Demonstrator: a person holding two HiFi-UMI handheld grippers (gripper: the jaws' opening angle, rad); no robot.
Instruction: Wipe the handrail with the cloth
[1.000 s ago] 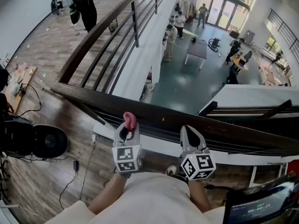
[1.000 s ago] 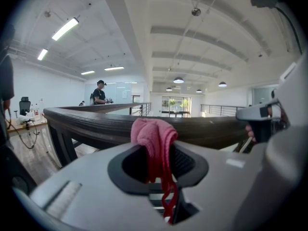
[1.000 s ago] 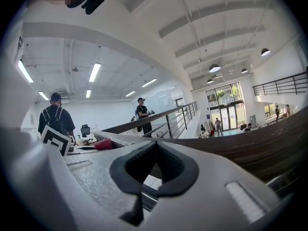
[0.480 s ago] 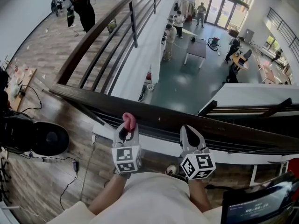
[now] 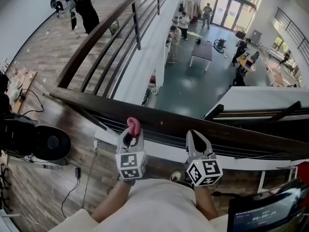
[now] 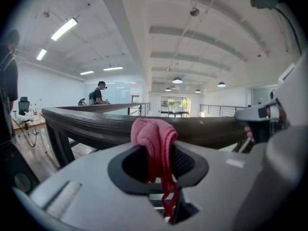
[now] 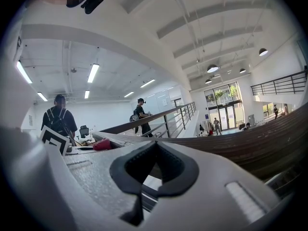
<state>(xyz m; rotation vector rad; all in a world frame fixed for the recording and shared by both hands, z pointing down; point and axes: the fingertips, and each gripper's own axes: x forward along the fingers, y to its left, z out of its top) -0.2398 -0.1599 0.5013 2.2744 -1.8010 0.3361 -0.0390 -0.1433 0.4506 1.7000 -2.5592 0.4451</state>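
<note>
The left gripper has its jaws closed on a pink cloth. In the left gripper view the cloth bunches up above the jaw tips, and a thin strand hangs down between them. The cloth's top sits at the near edge of the dark wooden handrail; I cannot tell whether it touches the wood. The right gripper is just to the right of the left one, at the same near side of the handrail. Its jaws are pressed together with nothing between them, as the right gripper view shows.

The handrail runs left to right across in front of both grippers, then turns at the left and runs away to the far side. A person in black stands at the far left by that stretch. Beyond the rail, on the floor below, people stand near a dark table. A screen shows at the near right.
</note>
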